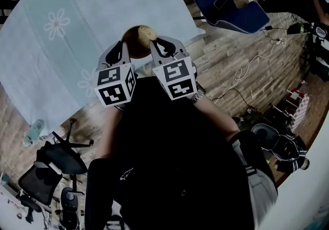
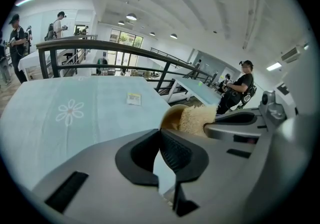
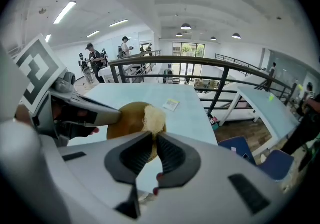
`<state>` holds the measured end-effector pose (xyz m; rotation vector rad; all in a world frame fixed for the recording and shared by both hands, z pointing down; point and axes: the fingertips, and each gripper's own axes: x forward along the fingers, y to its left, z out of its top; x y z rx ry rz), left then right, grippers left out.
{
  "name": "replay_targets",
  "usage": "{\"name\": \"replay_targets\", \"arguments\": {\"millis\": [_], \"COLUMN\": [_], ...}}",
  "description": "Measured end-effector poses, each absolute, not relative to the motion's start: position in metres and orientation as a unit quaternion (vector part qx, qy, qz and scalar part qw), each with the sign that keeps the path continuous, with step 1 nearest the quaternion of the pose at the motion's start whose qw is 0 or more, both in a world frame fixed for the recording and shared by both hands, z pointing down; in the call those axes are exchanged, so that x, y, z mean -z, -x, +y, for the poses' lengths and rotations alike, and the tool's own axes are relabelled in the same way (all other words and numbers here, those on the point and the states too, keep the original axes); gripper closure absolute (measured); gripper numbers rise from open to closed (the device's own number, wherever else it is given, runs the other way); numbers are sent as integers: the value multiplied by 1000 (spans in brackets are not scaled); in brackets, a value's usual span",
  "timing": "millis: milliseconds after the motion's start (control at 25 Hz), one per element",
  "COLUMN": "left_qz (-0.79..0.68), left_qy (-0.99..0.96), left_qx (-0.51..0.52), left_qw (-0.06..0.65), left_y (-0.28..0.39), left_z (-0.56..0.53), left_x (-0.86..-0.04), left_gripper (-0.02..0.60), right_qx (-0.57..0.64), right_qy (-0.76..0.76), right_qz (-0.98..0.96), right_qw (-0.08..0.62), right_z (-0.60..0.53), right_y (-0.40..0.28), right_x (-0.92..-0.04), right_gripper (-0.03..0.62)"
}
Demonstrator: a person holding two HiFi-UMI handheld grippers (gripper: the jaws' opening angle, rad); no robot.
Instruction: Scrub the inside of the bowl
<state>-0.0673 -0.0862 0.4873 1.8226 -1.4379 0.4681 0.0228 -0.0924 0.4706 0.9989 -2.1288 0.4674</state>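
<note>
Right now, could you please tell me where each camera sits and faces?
Head view: on the head, facing steeply down at the table; torso, left gripper, right gripper show.
Left gripper view: on that gripper, along jaws shut on the bowl.
Right gripper view: likewise, jaws shut on the scrubber.
Shared: bowl, scrubber, table in all.

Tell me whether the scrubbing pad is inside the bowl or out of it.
Inside: the pale scrubbing pad lies within the brown rim of the bowl, pinched by the right gripper.
</note>
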Motion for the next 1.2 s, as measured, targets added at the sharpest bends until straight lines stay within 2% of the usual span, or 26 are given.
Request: {"name": "replay_targets", "arguments": {"millis": [440,680,1200], "left_qz": [-575,-574,-576], "left_qy": [-686,-654,-590], "left_qx": [-208,-193,-209], "left_qw": [395,453,525], "left_y": [89,95,102], "left_z": [-84,-85,-111], "left_x": [-523,-562,-647], "left_gripper": [557,557,557], "right_qx": [-183,-187,-210], "right_qy": [-411,-431,-438], "right_qz": [-820,-816,-805], "right_qw": [355,336,341], "right_z": [-104,-111,-99], "right_y": [-37,-48,-50], "right_x": [-464,-457,-467], "right_gripper": [556,556,556]}}
